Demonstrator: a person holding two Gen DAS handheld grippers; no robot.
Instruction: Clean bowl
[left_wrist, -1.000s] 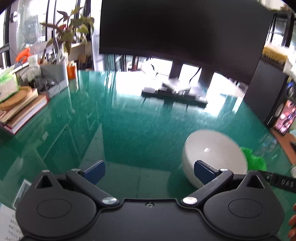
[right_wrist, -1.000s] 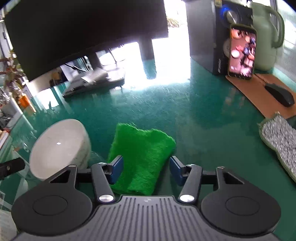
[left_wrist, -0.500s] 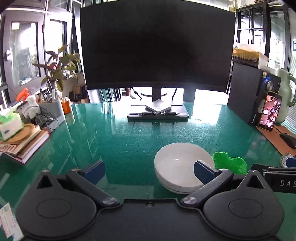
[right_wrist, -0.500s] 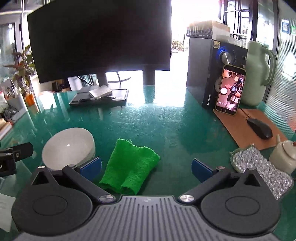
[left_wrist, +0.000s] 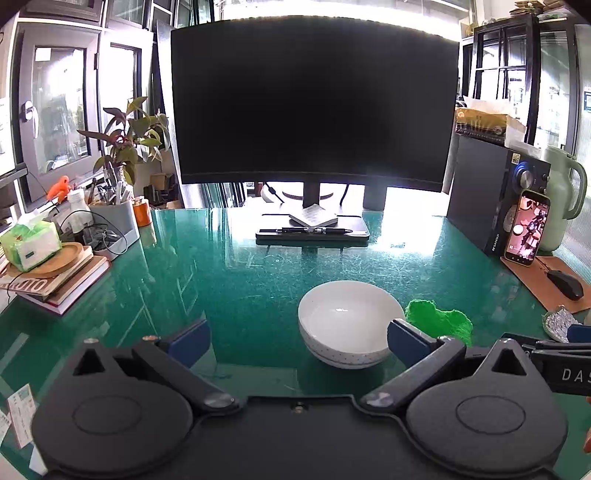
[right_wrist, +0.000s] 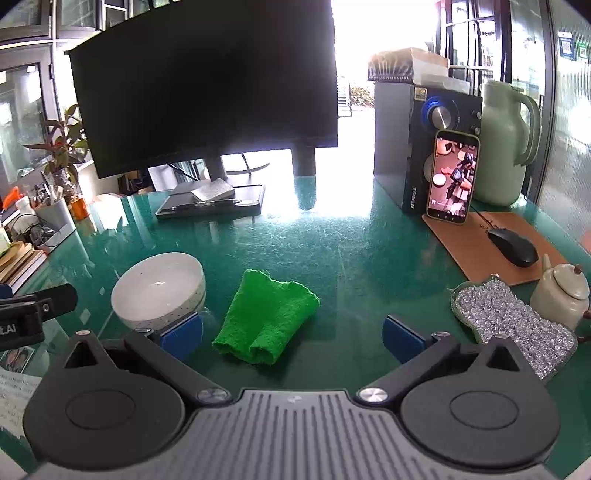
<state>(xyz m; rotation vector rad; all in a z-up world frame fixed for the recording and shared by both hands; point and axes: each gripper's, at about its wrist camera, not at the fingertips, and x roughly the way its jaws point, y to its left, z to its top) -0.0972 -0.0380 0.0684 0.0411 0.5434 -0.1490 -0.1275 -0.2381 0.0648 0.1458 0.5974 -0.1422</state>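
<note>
White bowl upright on green glass desk, green cloth lying just to its right, apart from it. Left gripper spread wide, nothing between the pads, bowl showing beyond near its right finger. Right gripper likewise gaping after just opening, cloth lying free beyond, touched by neither pad. Farther back: dark monitor. At right: phone leaning on speaker, mouse, silver scrub pad, small teapot.
</note>
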